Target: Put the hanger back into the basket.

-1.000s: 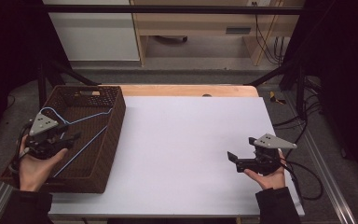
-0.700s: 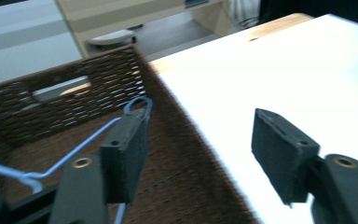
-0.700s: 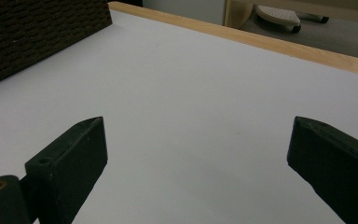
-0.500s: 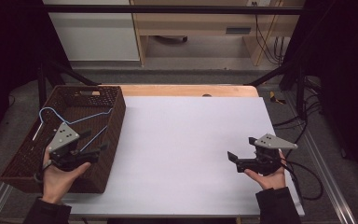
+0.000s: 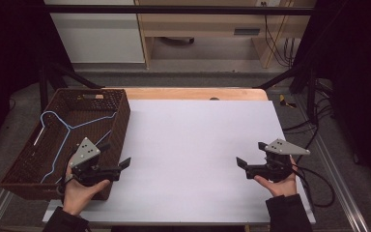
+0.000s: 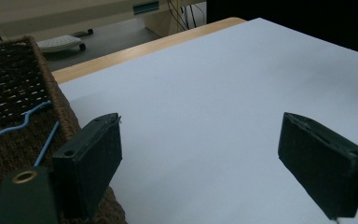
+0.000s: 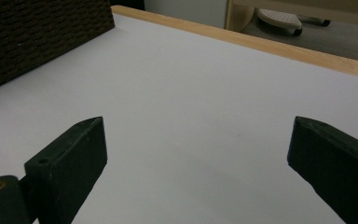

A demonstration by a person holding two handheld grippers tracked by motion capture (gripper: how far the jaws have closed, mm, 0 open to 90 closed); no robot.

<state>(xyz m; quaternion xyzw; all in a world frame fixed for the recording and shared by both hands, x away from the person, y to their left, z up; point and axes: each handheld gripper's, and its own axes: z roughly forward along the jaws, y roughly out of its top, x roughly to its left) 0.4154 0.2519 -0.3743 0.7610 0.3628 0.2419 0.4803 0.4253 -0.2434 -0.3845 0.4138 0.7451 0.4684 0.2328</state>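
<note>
Blue hanger (image 5: 67,129) in basket (image 5: 121,116), plainest from above.

White table top (image 5: 198,145), wooden far edge | white cabinet (image 5: 96,31) on floor behind | black cables (image 5: 275,29) hanging at back right

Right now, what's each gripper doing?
Left gripper: open, empty, beside the basket.
Right gripper: open, empty, over the white tabletop.

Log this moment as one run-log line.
left tongs: open, empty, beside brown woven wicker basket | right tongs: open, empty, over white table sheet | blue wire hanger: lying in basket
</note>
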